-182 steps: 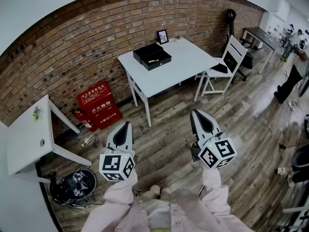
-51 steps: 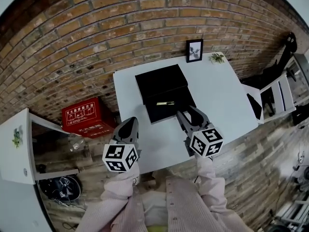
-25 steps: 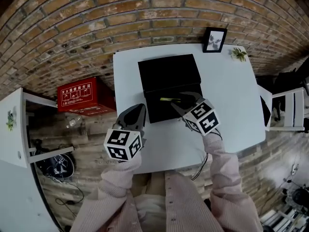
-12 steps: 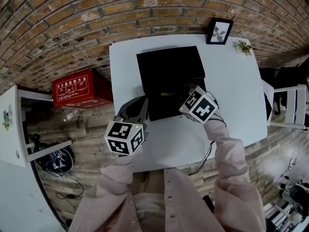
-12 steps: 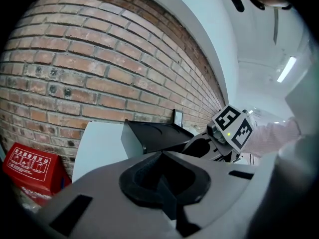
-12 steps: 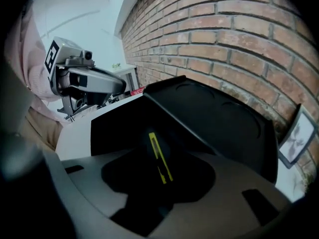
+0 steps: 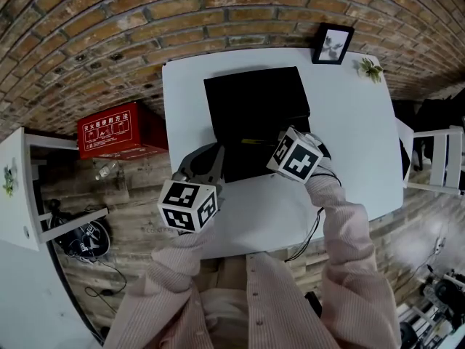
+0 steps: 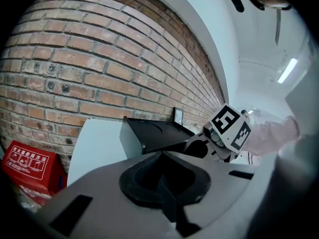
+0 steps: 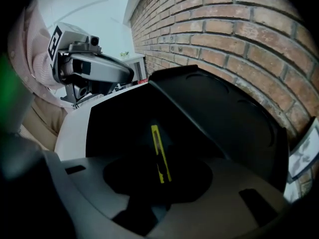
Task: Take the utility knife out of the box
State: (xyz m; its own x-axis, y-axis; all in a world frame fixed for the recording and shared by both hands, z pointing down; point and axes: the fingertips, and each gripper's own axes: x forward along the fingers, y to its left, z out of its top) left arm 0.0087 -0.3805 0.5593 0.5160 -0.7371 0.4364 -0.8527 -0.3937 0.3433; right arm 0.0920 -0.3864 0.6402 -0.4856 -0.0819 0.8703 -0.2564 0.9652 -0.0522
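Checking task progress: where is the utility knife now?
The utility knife lies in the tray of the open black box on the white table, centre of the right gripper view, near the lid.

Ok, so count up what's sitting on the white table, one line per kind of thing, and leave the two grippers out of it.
black box: 1
utility knife, lying inside the box: 1
picture frame: 1
small plant: 1
Total: 4
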